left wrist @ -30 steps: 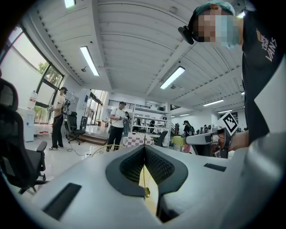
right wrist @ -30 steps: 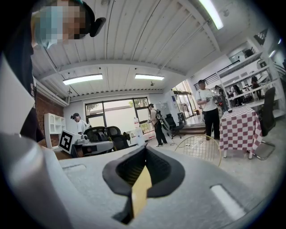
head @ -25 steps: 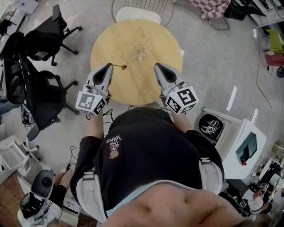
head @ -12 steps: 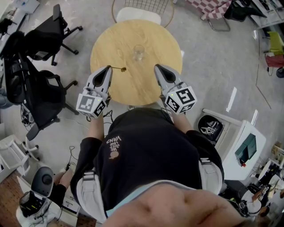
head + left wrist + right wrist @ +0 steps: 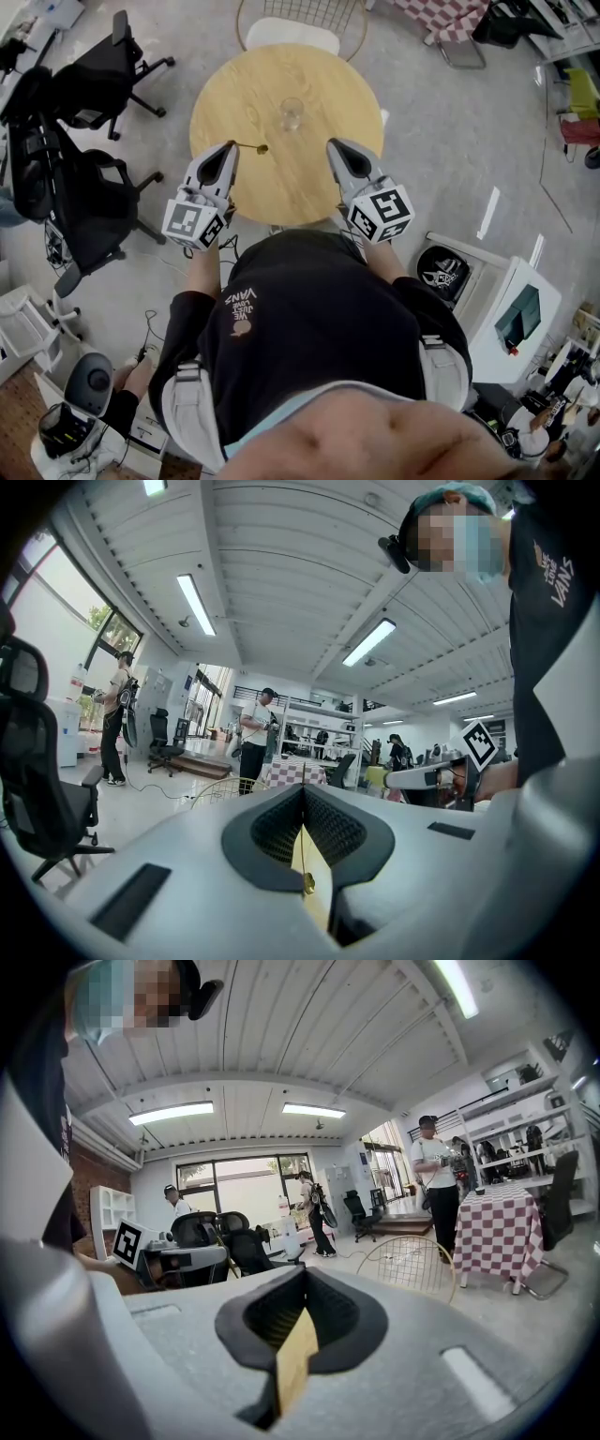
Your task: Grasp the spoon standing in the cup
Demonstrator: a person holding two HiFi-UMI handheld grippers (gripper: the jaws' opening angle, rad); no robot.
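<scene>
A clear glass cup [image 5: 292, 113] stands near the middle of the round wooden table [image 5: 309, 178], and I see no spoon in it. My left gripper [image 5: 231, 146] is shut on the handle of a thin gold spoon [image 5: 251, 145], whose bowl points right over the table's left part, short of the cup. In the left gripper view the spoon [image 5: 303, 860] runs down the seam of the left gripper [image 5: 302, 803]. My right gripper [image 5: 331, 143] hovers over the table's right edge, shut and empty. The right gripper [image 5: 304, 1283] shows only table wood below its closed jaws.
A white wire-backed chair [image 5: 292, 28] stands at the table's far side. Black office chairs [image 5: 89, 89] crowd the floor to the left. White equipment [image 5: 520, 309] sits at the right. Other people stand far off in the room [image 5: 253, 738].
</scene>
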